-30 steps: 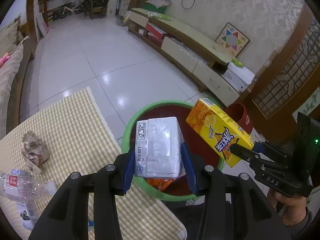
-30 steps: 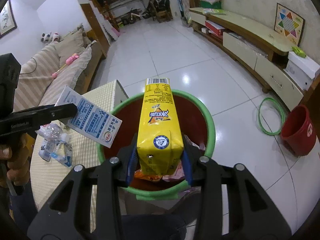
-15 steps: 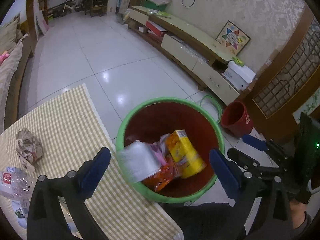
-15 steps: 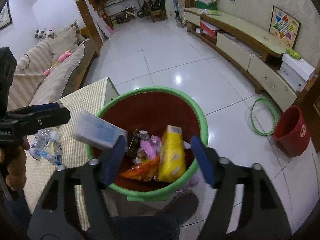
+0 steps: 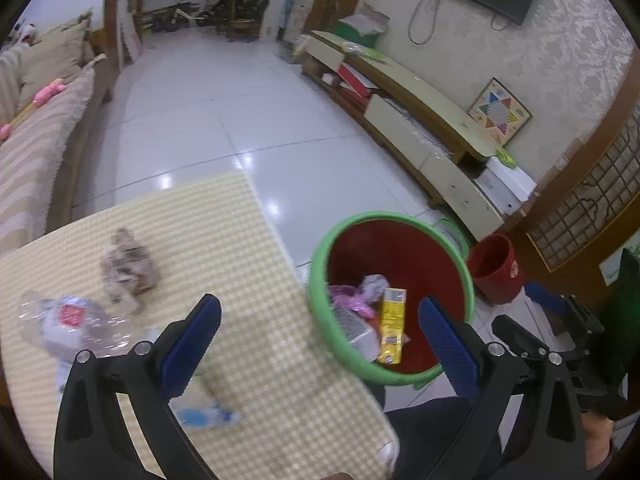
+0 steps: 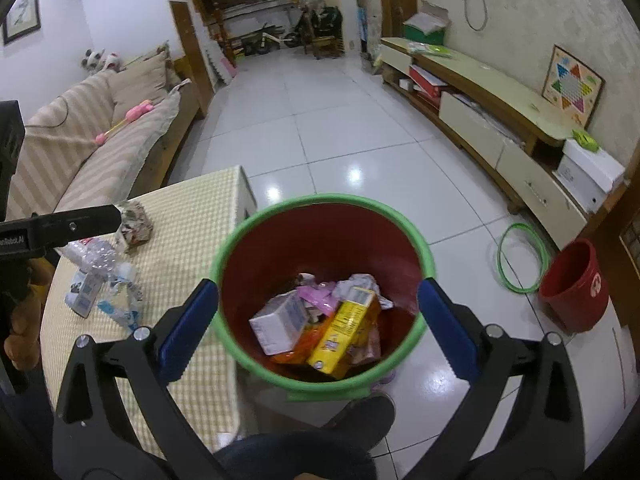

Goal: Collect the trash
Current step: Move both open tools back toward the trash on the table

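Both cartons, clamped a second ago, now lie in bin (image 6: 320, 216): white carton (image 6: 280, 322) and yellow carton (image 6: 344, 330) side by side on wrappers; that pair is done. Left gripper (image 5: 320, 344) fully open, empty, straddling bin's table-side rim. Right gripper (image 6: 318, 326) still opening, nothing between pads, above bin. Left of bin on table (image 5: 240, 248): crumpled paper (image 5: 126, 268), crushed bottle (image 5: 68, 320), next to collect.

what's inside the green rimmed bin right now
In the bin: a white carton, a yellow carton, pink wrapper and crumpled paper. Whatever lies beneath them is covered.
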{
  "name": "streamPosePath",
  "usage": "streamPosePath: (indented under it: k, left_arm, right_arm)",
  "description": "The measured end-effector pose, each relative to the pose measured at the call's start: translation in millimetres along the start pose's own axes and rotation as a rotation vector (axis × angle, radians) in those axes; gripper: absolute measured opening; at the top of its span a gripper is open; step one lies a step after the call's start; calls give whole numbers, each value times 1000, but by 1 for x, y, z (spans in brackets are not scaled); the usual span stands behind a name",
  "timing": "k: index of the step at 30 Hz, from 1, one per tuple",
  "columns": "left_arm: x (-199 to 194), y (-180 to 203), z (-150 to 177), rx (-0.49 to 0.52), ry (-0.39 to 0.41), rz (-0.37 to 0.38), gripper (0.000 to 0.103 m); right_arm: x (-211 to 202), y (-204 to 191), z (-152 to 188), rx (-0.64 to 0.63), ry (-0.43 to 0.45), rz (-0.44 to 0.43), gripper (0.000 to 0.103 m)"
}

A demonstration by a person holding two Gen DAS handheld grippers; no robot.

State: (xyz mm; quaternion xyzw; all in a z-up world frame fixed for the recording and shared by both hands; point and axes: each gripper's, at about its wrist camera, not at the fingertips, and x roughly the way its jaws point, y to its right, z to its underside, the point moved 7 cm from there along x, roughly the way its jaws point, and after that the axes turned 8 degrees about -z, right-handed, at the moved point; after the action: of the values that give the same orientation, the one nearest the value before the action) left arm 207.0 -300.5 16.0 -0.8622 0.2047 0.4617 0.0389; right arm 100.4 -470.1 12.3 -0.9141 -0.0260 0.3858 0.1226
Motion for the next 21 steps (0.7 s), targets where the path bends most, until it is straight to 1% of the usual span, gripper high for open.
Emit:
streamPosePath:
  k: [3, 4, 6, 10, 16, 21]
  left_arm:
    - [-13, -23, 6, -29, 10, -10, 95]
    - [-21, -35, 10, -47, 26, -18, 95]
    - [-29, -48, 14, -63, 47, -32, 95]
    - [-46, -95, 28, -103, 65, -92, 95]
    - [-60, -164, 49, -242, 45, -108, 95]
    - [-68, -203, 66, -296, 46, -142, 95]
  right_arm:
    - [3, -26, -2, -29, -4, -25, 98]
    - [5, -35, -1, -41, -8, -33, 98]
    - [11, -56, 0, -70, -18, -53, 98]
    - [26, -98, 7, -130, -52, -115, 98]
    - [48, -166, 28, -230, -115, -193, 98]
    - [66, -201, 46, -270, -163, -232, 98]
